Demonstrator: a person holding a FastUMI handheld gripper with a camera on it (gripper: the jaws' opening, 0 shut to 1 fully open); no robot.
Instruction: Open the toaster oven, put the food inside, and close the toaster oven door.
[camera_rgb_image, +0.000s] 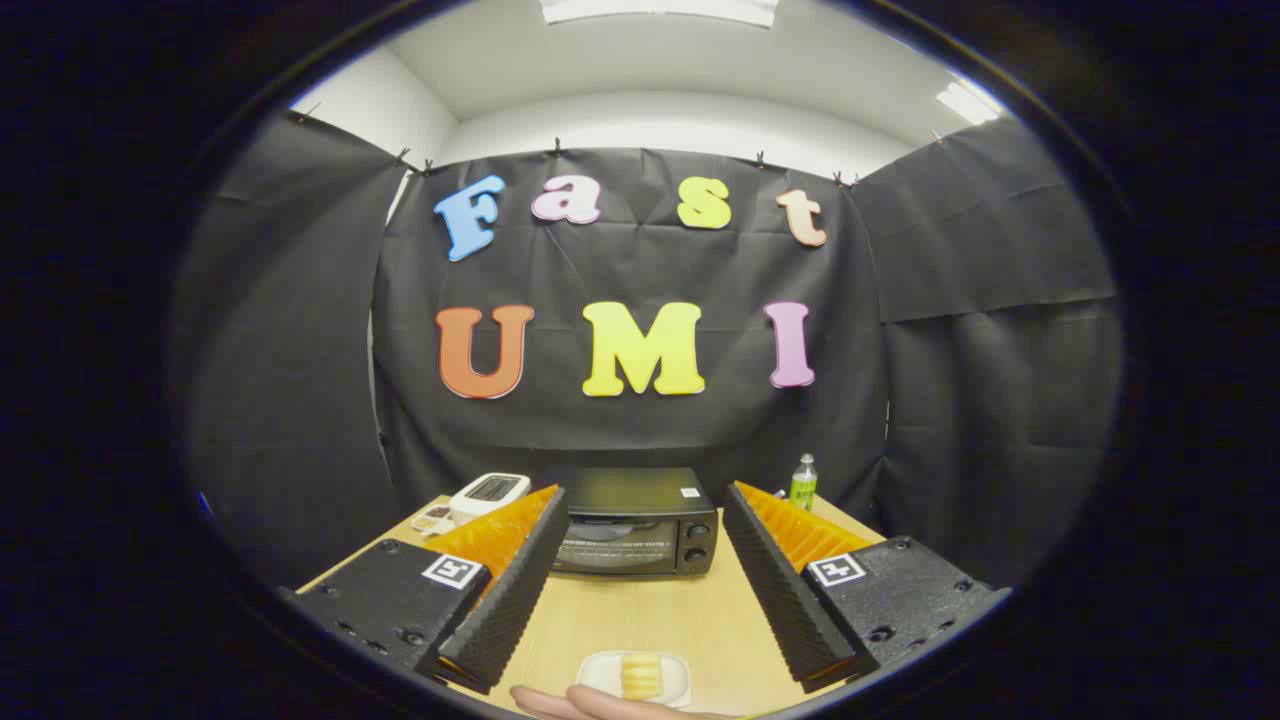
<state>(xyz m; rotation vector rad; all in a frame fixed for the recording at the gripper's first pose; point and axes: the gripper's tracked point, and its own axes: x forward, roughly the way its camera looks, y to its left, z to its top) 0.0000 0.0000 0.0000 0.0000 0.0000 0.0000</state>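
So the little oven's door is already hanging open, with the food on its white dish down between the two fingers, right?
Not quite: in the gripper view the toaster oven has its door shut. The food does sit on its white dish, between the fingers of the open gripper.

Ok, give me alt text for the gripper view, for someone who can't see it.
The gripper is held open above a wooden table, its fingers framing a closed black toaster oven beyond them. A small white dish of yellow food sits near the fingers, a hand at its edge. A white toaster and green bottle flank the oven.
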